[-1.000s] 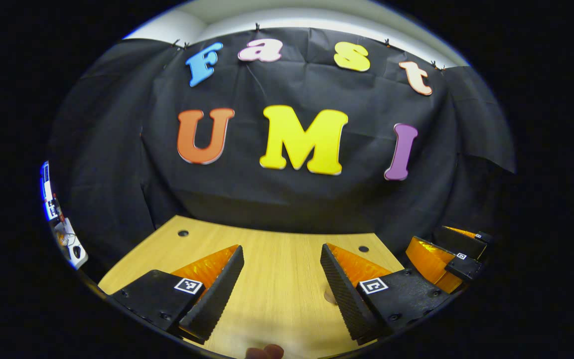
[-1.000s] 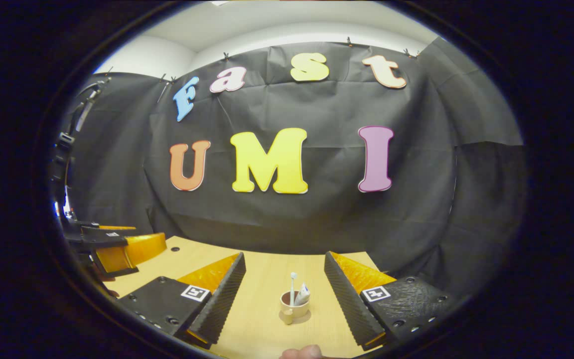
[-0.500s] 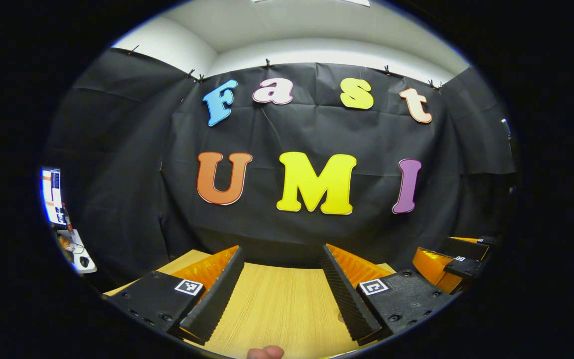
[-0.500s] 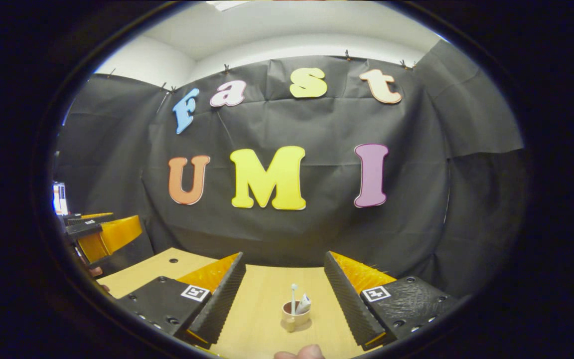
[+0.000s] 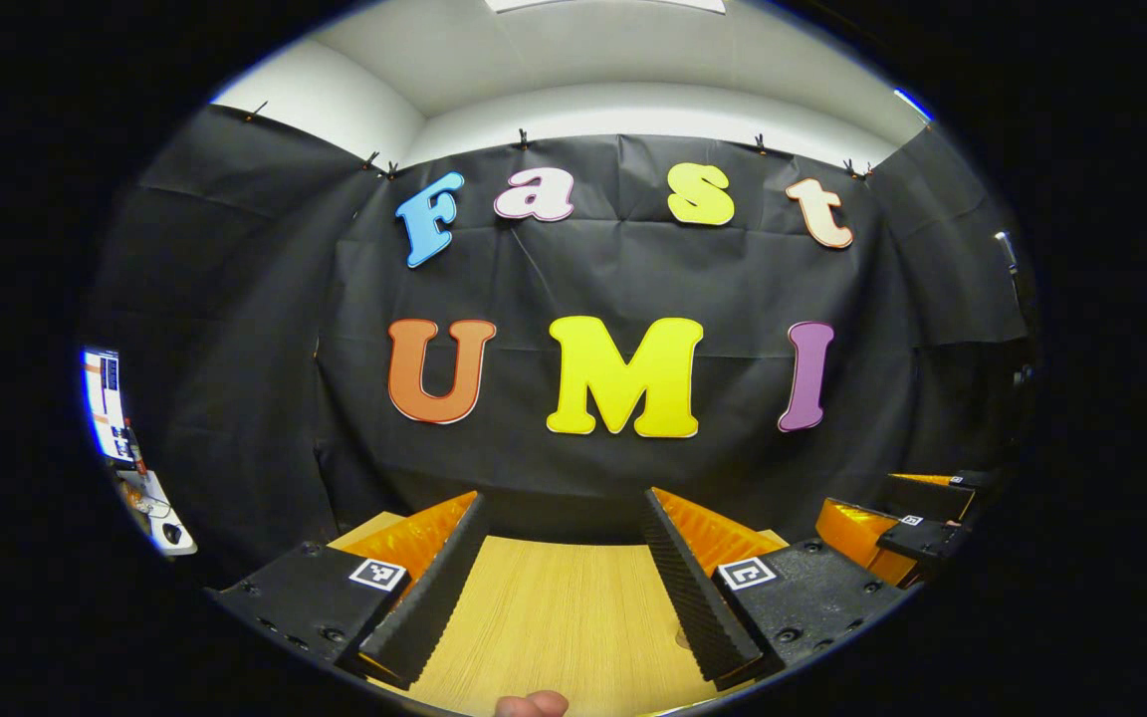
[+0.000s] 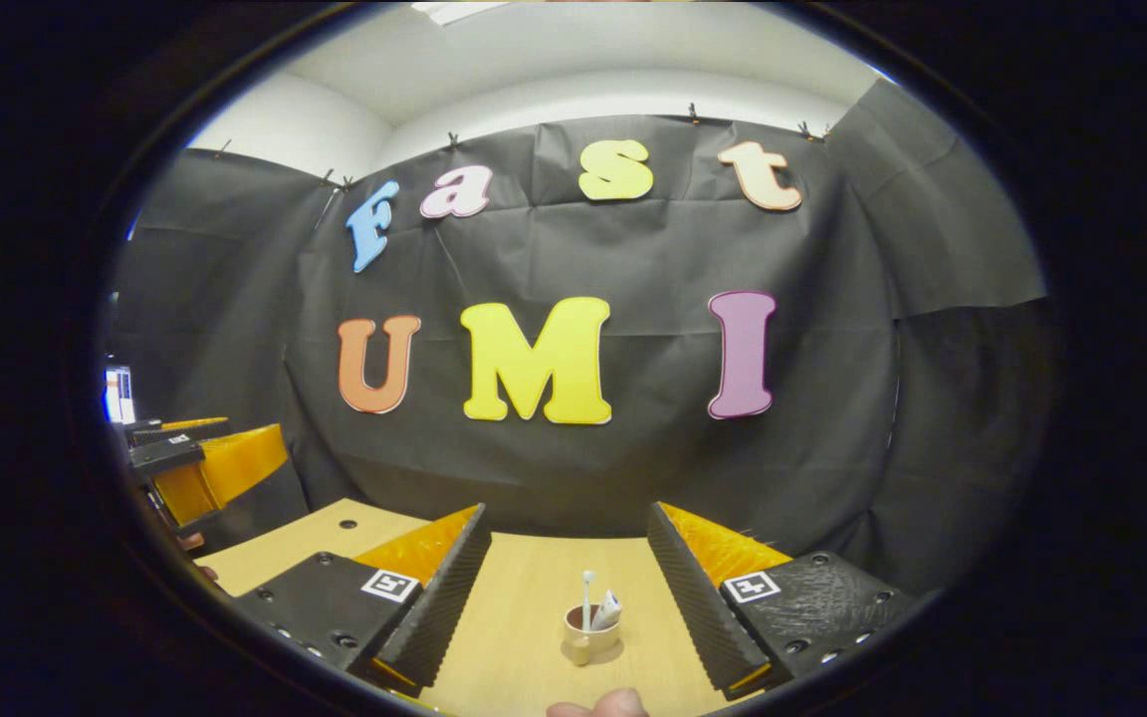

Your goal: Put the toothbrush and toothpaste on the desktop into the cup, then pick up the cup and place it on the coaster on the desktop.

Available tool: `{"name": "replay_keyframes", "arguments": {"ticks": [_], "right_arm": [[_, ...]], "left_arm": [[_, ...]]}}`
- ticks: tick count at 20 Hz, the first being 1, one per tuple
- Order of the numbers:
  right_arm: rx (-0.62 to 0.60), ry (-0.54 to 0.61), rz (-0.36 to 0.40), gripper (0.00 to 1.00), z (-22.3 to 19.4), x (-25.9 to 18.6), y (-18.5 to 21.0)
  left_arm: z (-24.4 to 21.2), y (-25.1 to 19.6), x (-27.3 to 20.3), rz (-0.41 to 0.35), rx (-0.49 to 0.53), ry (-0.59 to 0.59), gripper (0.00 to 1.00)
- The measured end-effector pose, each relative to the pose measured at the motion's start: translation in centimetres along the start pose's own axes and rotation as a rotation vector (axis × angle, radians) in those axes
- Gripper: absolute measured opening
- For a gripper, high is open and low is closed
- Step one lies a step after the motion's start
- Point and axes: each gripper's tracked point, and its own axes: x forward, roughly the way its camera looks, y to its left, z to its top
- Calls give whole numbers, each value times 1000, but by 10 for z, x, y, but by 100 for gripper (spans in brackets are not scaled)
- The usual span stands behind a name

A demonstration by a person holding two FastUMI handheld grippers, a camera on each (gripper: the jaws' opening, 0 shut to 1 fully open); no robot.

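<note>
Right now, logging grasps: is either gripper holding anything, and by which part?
Nothing. Right gripper and left gripper are open; the cup stands apart on the desktop.

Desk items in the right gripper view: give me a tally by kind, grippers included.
Cups: 1, the cup standing on the desk
Toothbrushes: 1, the toothbrush upright in it
Toothpaste tubes: 1, the toothpaste leaning in it
Grippers: 2, the right gripper and the left gripper, both open
Total: 5
</note>
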Motion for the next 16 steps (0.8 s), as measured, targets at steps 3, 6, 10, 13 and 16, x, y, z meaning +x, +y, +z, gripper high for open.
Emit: {"name": "replay_keyframes", "arguments": {"ticks": [3, 6, 10, 13, 16], "right_arm": [[-1, 0, 3, 97, 1, 0, 0], [-3, 2, 5, 97, 0, 1, 1], [-2, -1, 6, 95, 2, 3, 2], [-2, 5, 12, 95, 1, 4, 4], [-2, 3, 15, 97, 2, 4, 6]], "left_arm": [[-2, 0, 1, 3, -8, 8, 98], [-2, 2, 1, 10, -8, 9, 98], [-1, 5, 2, 13, -5, 9, 98], [-2, 6, 3, 15, -3, 14, 98], [2, 5, 1, 15, 3, 7, 98]]}}
